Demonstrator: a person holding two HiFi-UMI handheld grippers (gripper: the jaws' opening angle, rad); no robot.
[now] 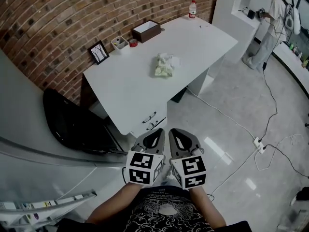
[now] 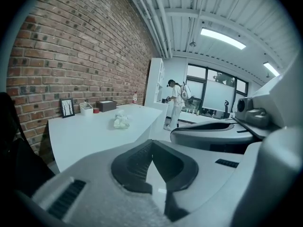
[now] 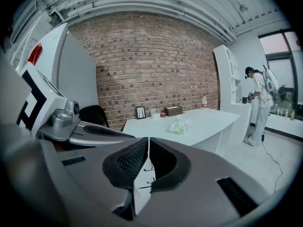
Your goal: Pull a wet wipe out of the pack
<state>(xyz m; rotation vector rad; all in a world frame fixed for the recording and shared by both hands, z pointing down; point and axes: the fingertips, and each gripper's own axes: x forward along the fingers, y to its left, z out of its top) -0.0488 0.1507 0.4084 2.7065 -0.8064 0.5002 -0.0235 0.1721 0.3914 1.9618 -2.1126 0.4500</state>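
Task not begun. Left hand-held gripper (image 1: 153, 136) and right hand-held gripper (image 1: 180, 136): jaws together, empty. Wipe pack (image 1: 165, 65) lies well apart on the far surface (image 1: 125, 86).

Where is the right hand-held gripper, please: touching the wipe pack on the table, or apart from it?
Apart. The head view shows the right hand-held gripper near its holder's body, with floor and bare table between it and the wipe pack.

The pale bundle (image 1: 165, 65), perhaps the pack, is too distant.
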